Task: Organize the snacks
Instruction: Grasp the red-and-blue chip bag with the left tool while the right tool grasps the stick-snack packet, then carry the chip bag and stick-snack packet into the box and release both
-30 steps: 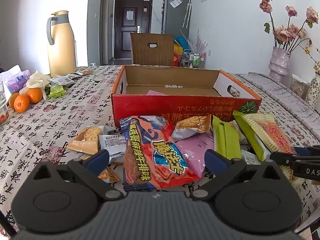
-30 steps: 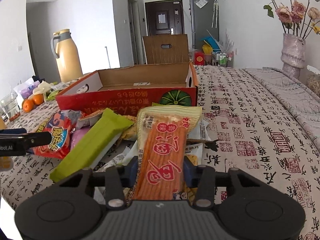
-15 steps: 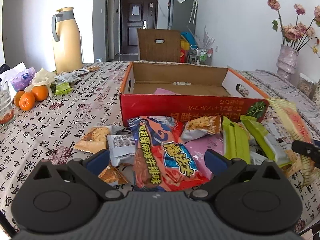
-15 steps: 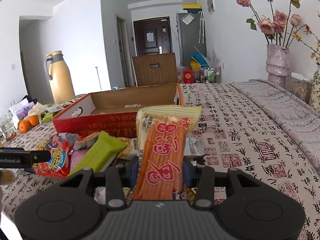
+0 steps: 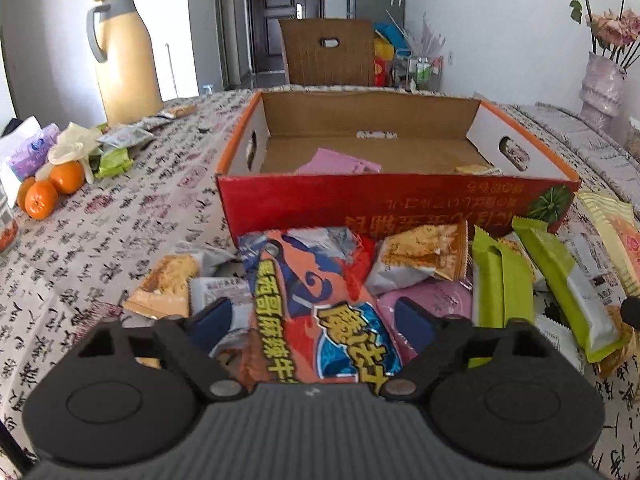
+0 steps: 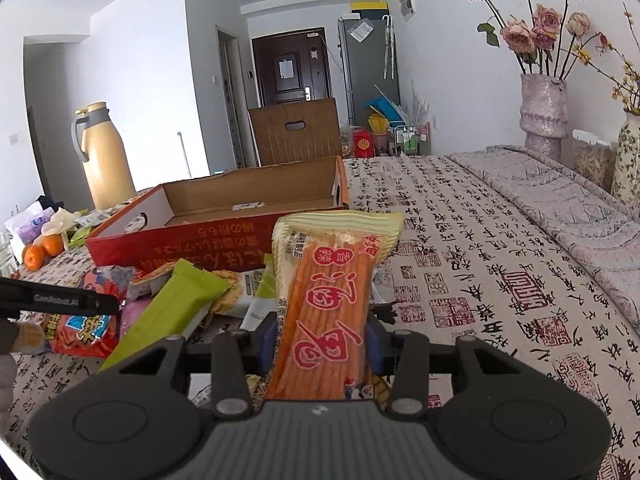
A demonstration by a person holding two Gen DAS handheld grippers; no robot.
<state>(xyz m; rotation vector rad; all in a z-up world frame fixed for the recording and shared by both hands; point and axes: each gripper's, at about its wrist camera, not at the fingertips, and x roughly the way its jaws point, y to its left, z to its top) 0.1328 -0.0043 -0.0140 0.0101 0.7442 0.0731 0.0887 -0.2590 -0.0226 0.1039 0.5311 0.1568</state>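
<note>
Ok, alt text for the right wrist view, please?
The right gripper is shut on a yellow-and-orange snack stick packet, held upright above a snack pile on a calligraphy-print tablecloth. Behind it sits an open red cardboard box; the left gripper enters at left.

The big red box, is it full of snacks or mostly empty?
Mostly empty. The red box shows bare cardboard floor, with only a pink packet and one small packet inside.

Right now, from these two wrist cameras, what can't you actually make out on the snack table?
- Left wrist view: the lower end of the red chip bag is hidden behind the left gripper body, so pad contact is unclear.
- Left wrist view: the near floor of the cardboard box is hidden by its red front wall.
- Right wrist view: the bottom of the orange stick packet is hidden by the right gripper.
</note>
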